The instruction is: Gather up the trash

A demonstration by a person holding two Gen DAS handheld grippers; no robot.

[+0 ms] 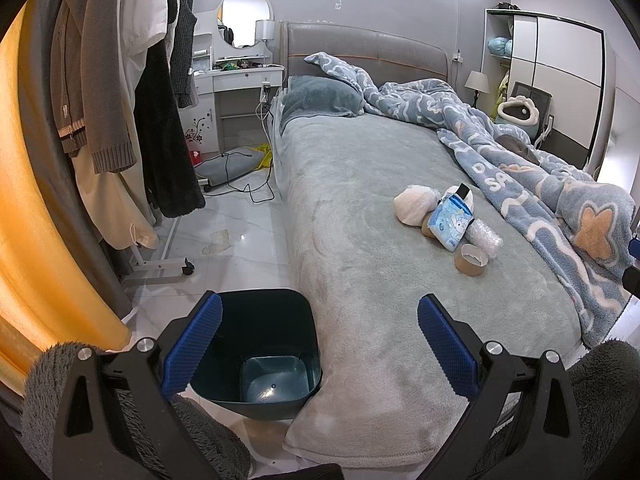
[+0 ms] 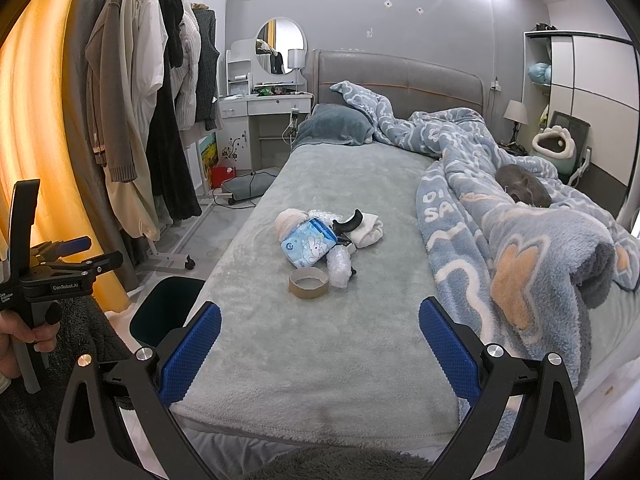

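Observation:
A small pile of trash lies mid-bed: a white crumpled wad (image 1: 414,204), a blue tissue pack (image 1: 450,220), bubble wrap (image 1: 486,240) and a cardboard tape ring (image 1: 471,259). The right wrist view shows the same tissue pack (image 2: 308,244), tape ring (image 2: 309,283), bubble wrap (image 2: 340,266), plus a black curved piece (image 2: 348,220) and a white cloth (image 2: 368,230). A dark teal bin (image 1: 256,344) stands empty on the floor against the bed's left side. My left gripper (image 1: 320,344) is open above the bin and bed edge. My right gripper (image 2: 320,352) is open over the foot of the bed, short of the pile.
A grey cat (image 2: 524,190) lies on the blue patterned blanket (image 2: 520,248) bunched along the bed's right half. A wheeled clothes rack (image 1: 120,120) and yellow curtain (image 1: 28,200) crowd the left. Cables (image 1: 248,188) trail on the floor by a vanity desk (image 1: 240,76).

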